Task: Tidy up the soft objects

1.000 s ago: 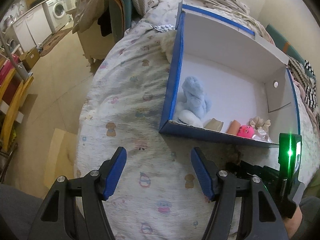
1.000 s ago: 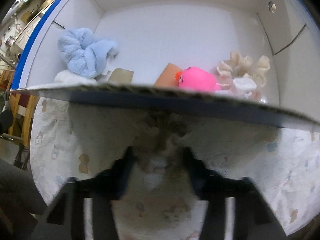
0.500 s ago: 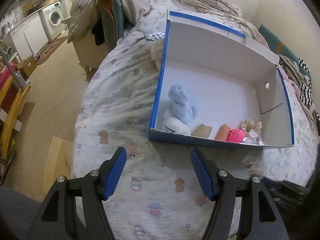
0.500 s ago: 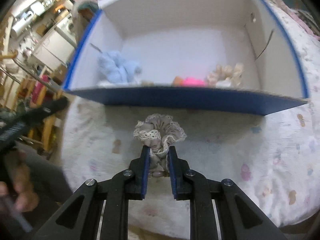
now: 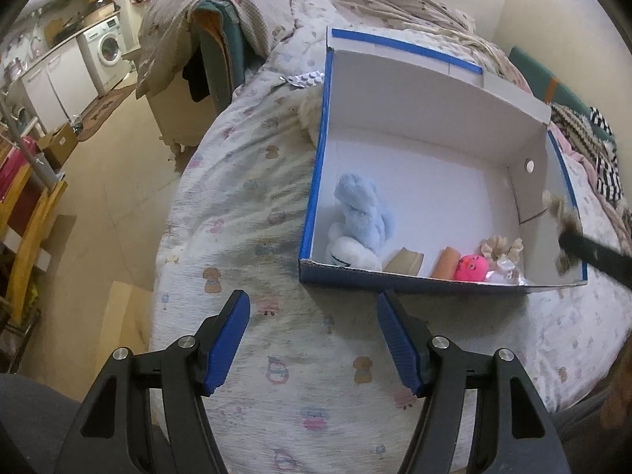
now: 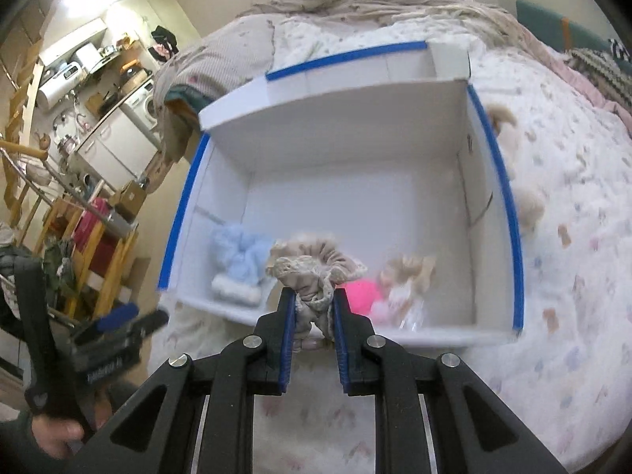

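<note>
A white box with blue edges [image 5: 414,150] lies open on the bed. In it are a light blue plush [image 5: 361,213], a white soft item [image 5: 353,254], a tan piece [image 5: 405,260], an orange piece [image 5: 444,262], a pink toy [image 5: 470,268] and a cream scrunchie [image 5: 501,247]. My right gripper [image 6: 314,300] is shut on a beige lace scrunchie [image 6: 316,272] and holds it above the box's near wall [image 6: 434,335]. It shows blurred at the right edge of the left wrist view [image 5: 568,221]. My left gripper [image 5: 312,320] is open and empty over the bedspread, short of the box.
The bed has a patterned quilt [image 5: 245,237]. A blister pack of pills [image 5: 306,78] and a white fluffy item [image 5: 312,114] lie by the box's far left side. Two beige soft items [image 6: 529,205] lie right of the box. The floor drops off at left [image 5: 98,197].
My right gripper has lifted the beige scrunchie off the bed and carried it up over the box's near edge. The left gripper has pulled back a little, still open.
</note>
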`<state>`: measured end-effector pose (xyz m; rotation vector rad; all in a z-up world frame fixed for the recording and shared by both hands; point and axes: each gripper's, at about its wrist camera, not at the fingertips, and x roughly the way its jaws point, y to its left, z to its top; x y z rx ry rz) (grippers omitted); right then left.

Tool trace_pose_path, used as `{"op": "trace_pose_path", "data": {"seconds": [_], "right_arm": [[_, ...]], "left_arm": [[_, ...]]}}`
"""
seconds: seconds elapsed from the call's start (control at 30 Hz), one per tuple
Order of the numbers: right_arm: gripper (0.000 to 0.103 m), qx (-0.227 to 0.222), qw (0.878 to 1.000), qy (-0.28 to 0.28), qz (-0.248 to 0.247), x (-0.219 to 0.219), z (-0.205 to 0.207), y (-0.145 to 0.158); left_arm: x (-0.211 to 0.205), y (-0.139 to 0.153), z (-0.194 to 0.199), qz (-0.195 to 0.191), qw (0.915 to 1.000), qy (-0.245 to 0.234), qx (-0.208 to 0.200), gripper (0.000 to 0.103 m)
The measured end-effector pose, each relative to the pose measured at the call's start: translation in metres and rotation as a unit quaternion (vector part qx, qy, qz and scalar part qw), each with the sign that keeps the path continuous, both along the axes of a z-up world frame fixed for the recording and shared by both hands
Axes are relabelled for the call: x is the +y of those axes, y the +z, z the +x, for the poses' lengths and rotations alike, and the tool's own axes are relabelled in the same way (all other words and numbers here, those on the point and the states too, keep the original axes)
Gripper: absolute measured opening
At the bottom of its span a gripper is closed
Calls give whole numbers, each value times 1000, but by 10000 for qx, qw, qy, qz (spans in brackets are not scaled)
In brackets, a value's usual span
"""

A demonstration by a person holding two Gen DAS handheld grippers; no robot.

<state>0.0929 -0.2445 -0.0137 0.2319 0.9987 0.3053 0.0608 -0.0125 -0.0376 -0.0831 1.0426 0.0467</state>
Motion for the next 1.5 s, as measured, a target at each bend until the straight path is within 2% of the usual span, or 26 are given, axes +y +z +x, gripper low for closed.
{"op": "trace_pose_path", "data": {"seconds": [0.13, 0.27, 0.43, 0.53, 0.63, 0.67, 0.7, 0.77, 0.83, 0.97, 1.03, 1.07, 1.13, 1.17, 1.33, 1.5], "right_arm": [[20, 0, 9999, -121, -54, -7, 25, -18], [20, 319, 9990, -316, 69, -13, 36, -42], [20, 436, 9987, -263, -22, -6, 40, -51], [22, 463, 9983, -317, 156, -9, 37, -52], [28, 444, 9979, -350, 303, -13, 36, -50], [33, 426, 9980, -367, 303, -13, 36, -50], [48, 412, 9979, -388, 321, -15, 35, -50], [67, 384, 9975, -456, 383, -19, 34, -48], [67, 305, 9972, -514, 440, -22, 30, -45], [68, 155, 9977, -539, 375, -22, 22, -39], [75, 66, 9983, -515, 266, -20, 17, -35], [81, 3, 9985, -499, 225, -19, 15, -32], [92, -136, 9987, -479, 105, -17, 9, -26], [103, -198, 9987, -475, 50, -16, 6, -23], [103, -658, 9962, -500, -267, -11, -18, -5], [103, -855, 9934, -657, -379, -8, -42, 0]], "left_arm": [[-5, -5, 2, 65, 10000, -48, 0, 64], [-13, -9, 6, 161, 9998, -118, -35, 64], [-20, -11, 8, 223, 9994, -237, -66, 64], [-22, -12, 8, 254, 9992, -286, -108, 64], [-21, -11, 8, 208, 9993, -302, -112, 64], [-21, -11, 8, 194, 9993, -299, -107, 64], [-20, -11, 8, 179, 9994, -285, -98, 64], [-16, -9, 8, 132, 9996, -227, -79, 64], [-14, -7, 8, 86, 9997, -202, -91, 64], [-11, 5, 2, 125, 9991, -177, -365, 64], [-10, 11, -1, 155, 9984, -157, -520, 72], [-9, 14, -3, 173, 9980, -134, -597, 82], [-7, 21, -6, 182, 9968, -80, -772, 84], [-5, 24, -8, 173, 9961, -55, -861, 84], [1, 37, -15, 76, 9934, 80, -1143, 92], [-2, 46, -21, 329, 9909, 84, -1300, 92]]}}
